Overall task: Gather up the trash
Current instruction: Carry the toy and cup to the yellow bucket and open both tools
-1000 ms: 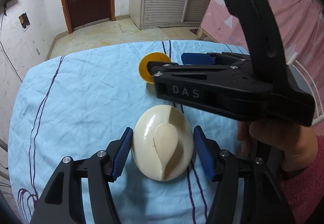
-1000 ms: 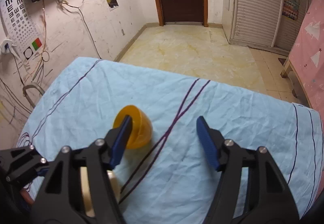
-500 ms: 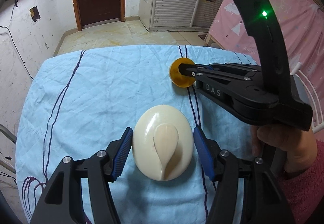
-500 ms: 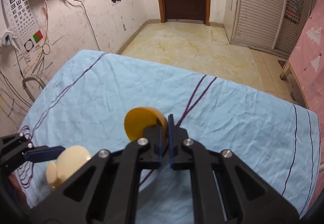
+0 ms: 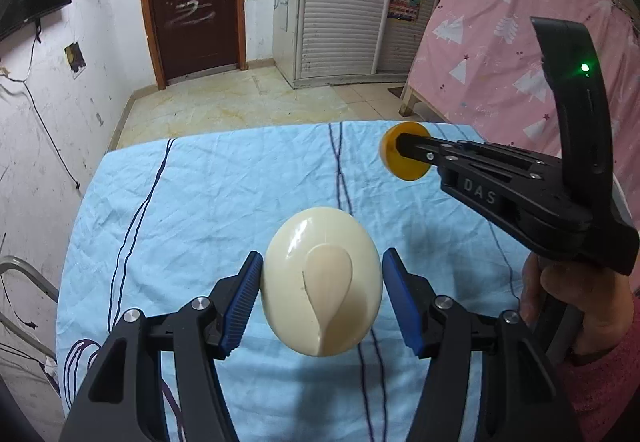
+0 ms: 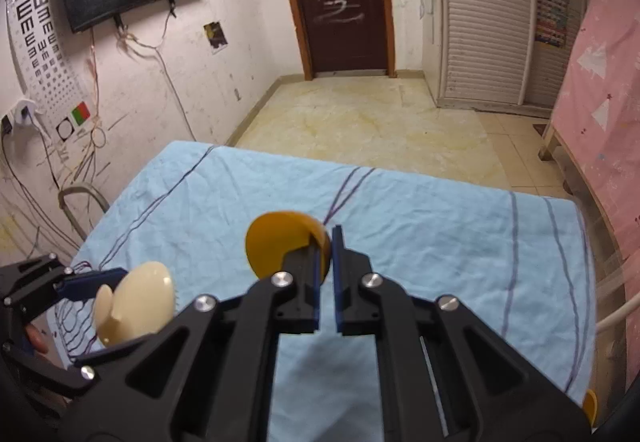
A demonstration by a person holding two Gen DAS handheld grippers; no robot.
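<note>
Gripping glossy cream egg-shaped shell (image 5: 321, 298), left jaws; right jaws clamp orange half-shell (image 6: 276, 242).

Above a table (image 6: 440, 226) draped in light-blue cloth, both grippers carry their loads clear of the surface: the left gripper (image 5: 322, 298) a cream egg-shaped shell (image 5: 320, 282), the right gripper (image 6: 326, 262) an orange shell half (image 6: 276, 238). The cloth beneath lies bare and open. A pink-covered bed frame (image 6: 600, 90) crowds the table's right edge; a metal rail (image 6: 80, 198) stands at its left.

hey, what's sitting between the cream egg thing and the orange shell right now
Nothing: only bare blue cloth shows between the cream egg and the orange shell, clearest in the left wrist view.
</note>
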